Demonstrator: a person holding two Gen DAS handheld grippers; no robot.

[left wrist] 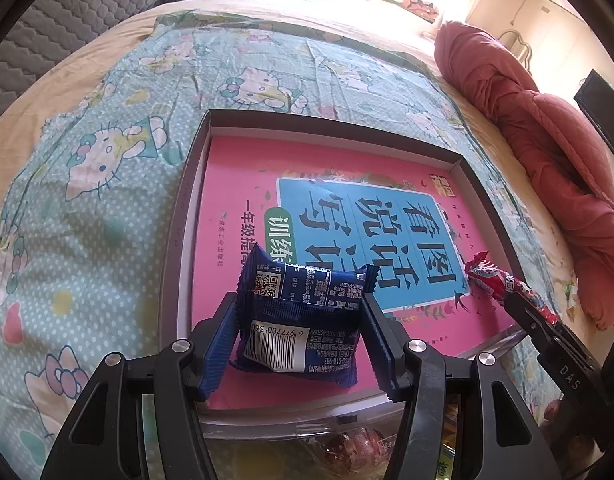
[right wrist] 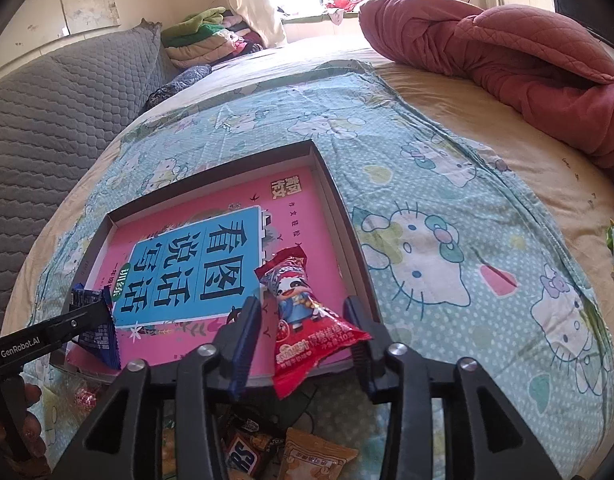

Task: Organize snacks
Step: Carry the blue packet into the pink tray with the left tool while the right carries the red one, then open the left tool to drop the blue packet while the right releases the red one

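**Two snacks over the tray, one in each pair of tongs**

We see the left gripper (left wrist: 297, 334) clamped on the blue packet (left wrist: 299, 320), its pads pressing both sides; the packet's long axis runs toward 12 o'clock, over the tray's near left corner. The right gripper (right wrist: 303, 344) stands apart: the red packet (right wrist: 307, 320) sits between its fingers with a clear gap on each side, resting on the pink book (right wrist: 211, 264) inside the shallow box tray (right wrist: 339, 208). Its long axis points from 5 toward 11 o'clock, its tail overhanging the tray's near edge. We judge the left hand's release comes next; the book beneath it is free. Loose snacks (right wrist: 307, 456) lie at 6 o'clock below the tray, on the cartoon-cat sheet (right wrist: 447, 184); a red quilt (right wrist: 507, 48) lies far off at 1 o'clock.
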